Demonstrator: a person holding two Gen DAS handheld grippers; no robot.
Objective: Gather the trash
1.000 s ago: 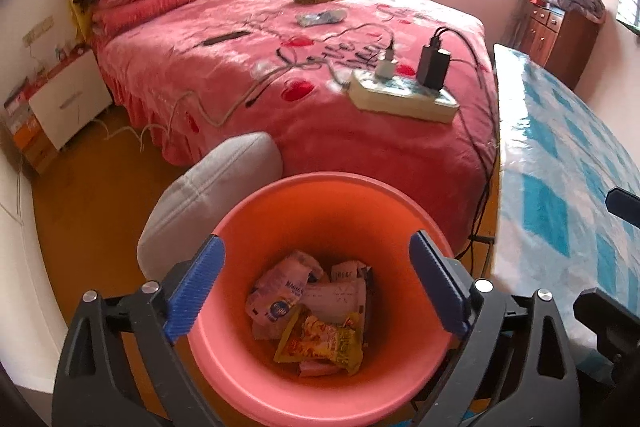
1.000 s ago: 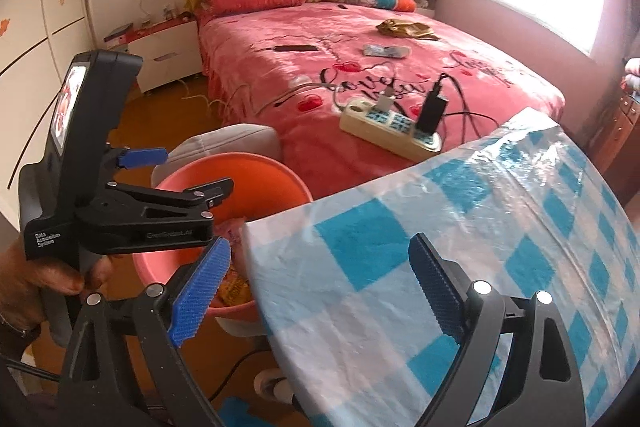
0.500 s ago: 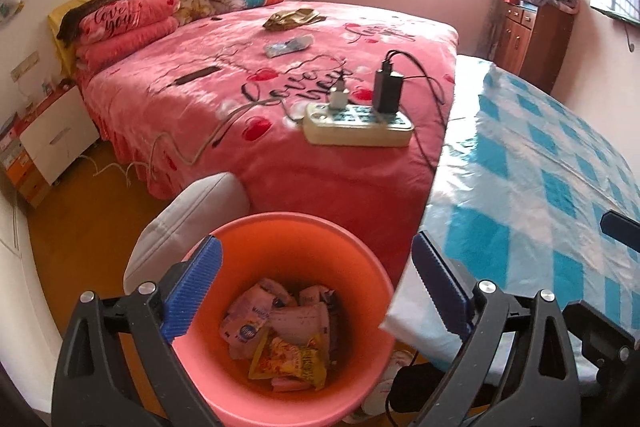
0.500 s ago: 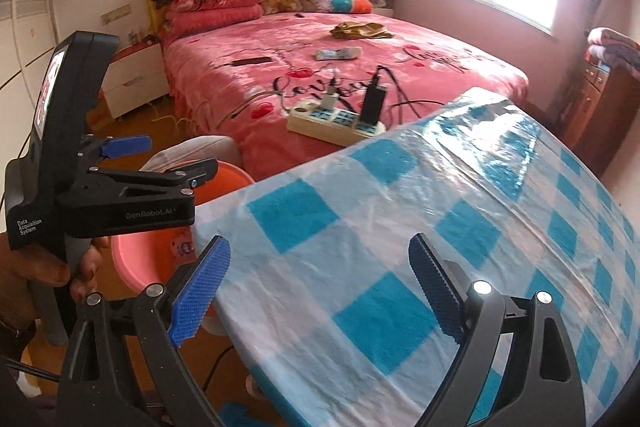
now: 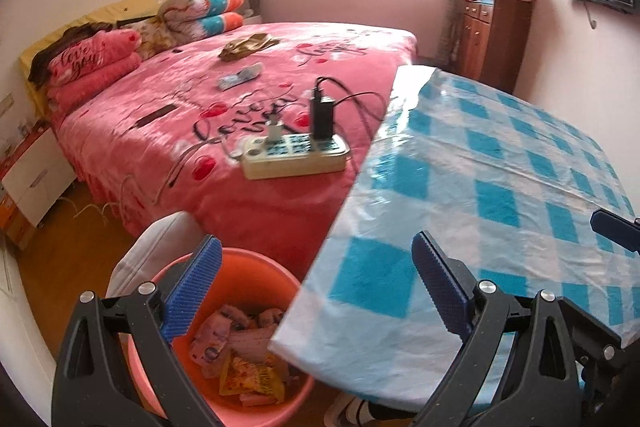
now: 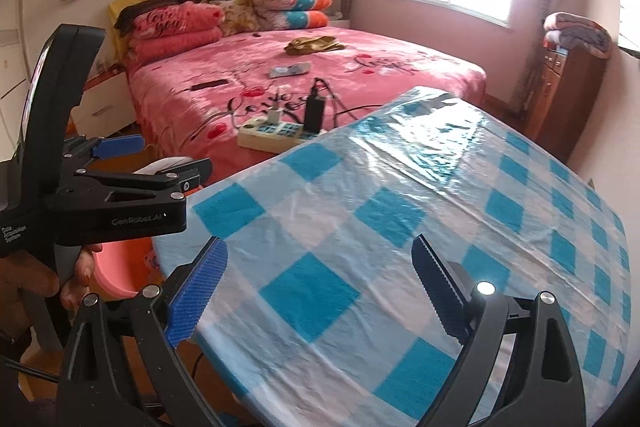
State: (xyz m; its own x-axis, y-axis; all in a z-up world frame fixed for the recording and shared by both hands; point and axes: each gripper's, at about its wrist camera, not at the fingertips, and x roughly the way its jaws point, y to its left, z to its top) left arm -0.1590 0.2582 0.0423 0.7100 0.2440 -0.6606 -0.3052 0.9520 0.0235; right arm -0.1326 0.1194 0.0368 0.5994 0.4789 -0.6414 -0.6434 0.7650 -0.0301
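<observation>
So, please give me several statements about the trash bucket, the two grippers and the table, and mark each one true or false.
1. The orange bucket holds snack wrappers. True.
2. The left gripper is shut on a wrapper. False: its jaws stand open and hold nothing.
3. The checked table has wrappers lying on it. False: no trash shows on the visible cloth.
4. The right gripper is open above the table. True.
5. The power strip lies on the floor. False: it lies on the pink bed.
6. The bucket stands beside the table's edge, lower than the tabletop. True.
</observation>
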